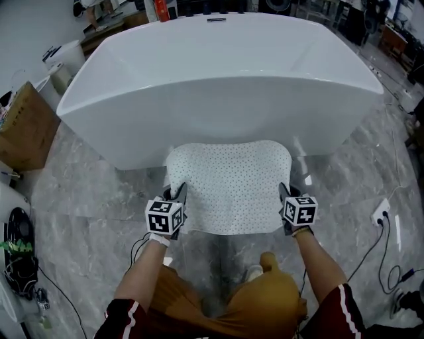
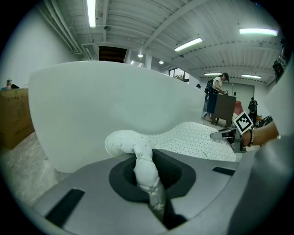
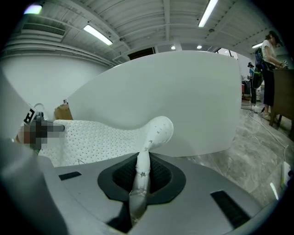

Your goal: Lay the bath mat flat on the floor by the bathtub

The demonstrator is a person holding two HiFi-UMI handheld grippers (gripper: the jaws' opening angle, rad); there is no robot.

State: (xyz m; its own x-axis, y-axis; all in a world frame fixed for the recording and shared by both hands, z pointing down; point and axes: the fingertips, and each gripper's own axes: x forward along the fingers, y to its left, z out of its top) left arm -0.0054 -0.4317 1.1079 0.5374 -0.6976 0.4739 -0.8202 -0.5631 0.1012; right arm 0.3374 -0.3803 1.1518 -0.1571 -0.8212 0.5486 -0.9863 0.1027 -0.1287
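Bright, even light from ceiling tubes [image 2: 91,11] fills both gripper views; we note that these 2 fisheye frames bend straight lines and go black at the corners. Our head view is sharp, with soft glare on the bathtub [image 1: 225,73] and faint shadow beneath its rim

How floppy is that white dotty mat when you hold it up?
Probably quite floppy: where the left gripper and right gripper pinch the bath mat, its edges crumple and curl over. Likely light too, since two small pinches seem to carry it.
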